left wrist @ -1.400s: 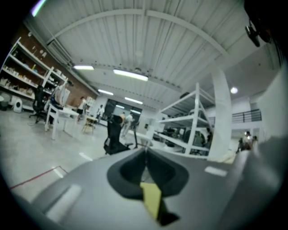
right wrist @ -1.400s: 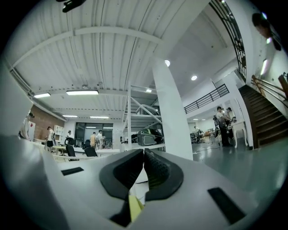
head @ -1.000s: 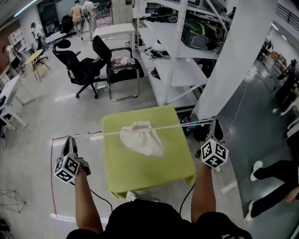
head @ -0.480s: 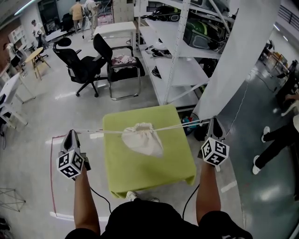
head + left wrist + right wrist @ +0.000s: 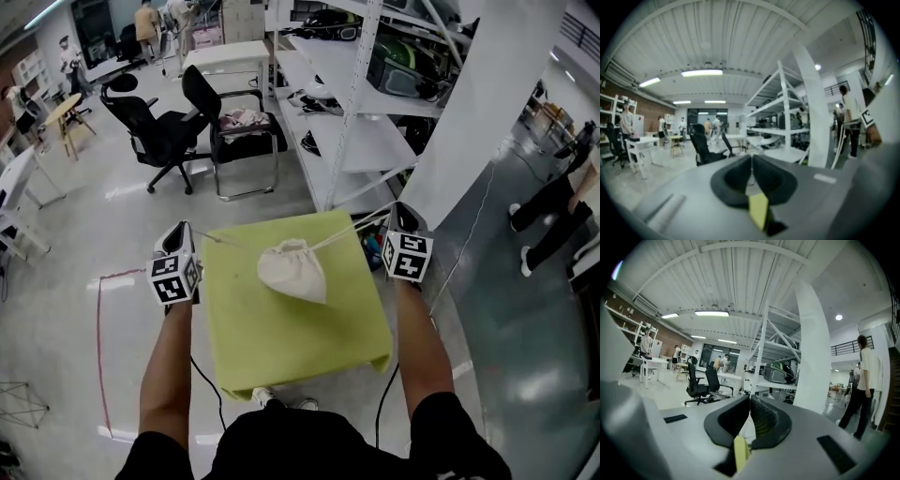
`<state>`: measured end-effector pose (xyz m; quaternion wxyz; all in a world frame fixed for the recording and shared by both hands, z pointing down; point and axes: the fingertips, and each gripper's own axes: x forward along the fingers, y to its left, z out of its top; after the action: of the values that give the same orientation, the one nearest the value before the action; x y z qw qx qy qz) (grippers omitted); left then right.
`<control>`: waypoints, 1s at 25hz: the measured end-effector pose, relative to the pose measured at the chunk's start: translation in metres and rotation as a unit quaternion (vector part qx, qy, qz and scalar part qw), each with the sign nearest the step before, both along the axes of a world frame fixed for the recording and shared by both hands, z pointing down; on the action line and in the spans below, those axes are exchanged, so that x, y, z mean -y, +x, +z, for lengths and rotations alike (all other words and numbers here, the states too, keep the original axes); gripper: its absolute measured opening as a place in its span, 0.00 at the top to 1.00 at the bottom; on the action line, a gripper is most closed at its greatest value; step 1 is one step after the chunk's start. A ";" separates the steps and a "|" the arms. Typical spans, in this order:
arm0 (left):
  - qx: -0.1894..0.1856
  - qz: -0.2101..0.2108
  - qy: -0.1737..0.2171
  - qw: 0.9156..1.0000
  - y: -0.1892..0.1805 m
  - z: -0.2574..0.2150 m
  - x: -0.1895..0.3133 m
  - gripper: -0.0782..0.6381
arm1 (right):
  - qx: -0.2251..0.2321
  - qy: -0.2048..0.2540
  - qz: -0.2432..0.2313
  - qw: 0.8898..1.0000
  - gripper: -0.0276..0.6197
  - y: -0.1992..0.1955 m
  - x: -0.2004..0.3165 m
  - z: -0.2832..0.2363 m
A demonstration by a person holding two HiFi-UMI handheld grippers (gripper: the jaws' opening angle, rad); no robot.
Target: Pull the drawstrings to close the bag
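A white cloth drawstring bag [image 5: 292, 270] lies on the green table [image 5: 300, 333], its mouth gathered tight at the far end. A white drawstring [image 5: 234, 245] runs from the mouth out to my left gripper [image 5: 181, 229] at the table's left edge. A second drawstring [image 5: 349, 231] runs to my right gripper [image 5: 400, 208] at the right edge. Both strings slope up from the bag in a shallow V. In the left gripper view the left gripper [image 5: 751, 161] has its jaws together. In the right gripper view the right gripper [image 5: 750, 404] is shut with a thin white string between the pads.
White shelving racks [image 5: 361, 112] and a white pillar [image 5: 473, 112] stand just beyond the table. Black office chairs [image 5: 164, 131] stand at the far left. A person [image 5: 553, 211] walks at the right. Red tape [image 5: 101, 356] marks the floor on the left.
Both grippers have moved inward from far out at the sides to the table's left and right edges. The strings, stretched in a straight line before, now form a shallow V.
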<state>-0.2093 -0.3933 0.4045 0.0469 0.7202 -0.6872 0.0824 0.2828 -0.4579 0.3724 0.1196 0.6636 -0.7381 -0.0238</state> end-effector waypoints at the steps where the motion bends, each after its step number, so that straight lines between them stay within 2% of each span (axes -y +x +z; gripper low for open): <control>1: 0.004 0.006 0.006 1.000 0.005 -0.008 0.011 0.87 | -0.008 0.010 -0.001 1.000 0.94 -0.006 0.008 -0.010; 4: 0.001 0.014 0.044 0.999 0.015 -0.043 0.026 0.87 | -0.026 0.059 -0.017 0.998 0.94 -0.027 0.014 -0.052; 7: -0.006 0.019 0.067 0.998 0.018 -0.063 0.014 0.87 | -0.058 0.107 -0.058 0.991 0.94 -0.055 -0.006 -0.082; 9: -0.006 0.024 0.060 0.998 0.020 -0.057 -0.003 0.87 | -0.078 0.125 -0.097 0.984 0.94 -0.075 -0.027 -0.086; 11: 0.008 0.026 0.032 0.999 0.020 -0.034 -0.023 0.87 | -0.093 0.125 -0.144 0.977 0.94 -0.096 -0.049 -0.075; 14: 0.022 0.022 -0.024 0.999 0.016 0.015 -0.046 0.87 | -0.109 0.077 -0.195 0.972 0.94 -0.120 -0.073 -0.032; 17: 0.016 0.016 -0.067 0.998 0.011 0.056 -0.064 0.87 | -0.090 0.006 -0.211 0.973 0.94 -0.132 -0.087 0.024; 20: 0.008 0.024 -0.099 0.995 0.015 0.086 -0.082 0.87 | -0.066 -0.046 -0.208 0.975 0.94 -0.135 -0.102 0.069; 25: 0.009 0.030 -0.154 0.988 0.025 0.133 -0.111 0.87 | -0.026 -0.106 -0.178 0.978 0.94 -0.127 -0.121 0.125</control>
<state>-0.1838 -0.2827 0.5374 0.1483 0.7240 -0.6448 0.1952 0.1556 -0.3366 0.4975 0.2022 0.5043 -0.8393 0.0166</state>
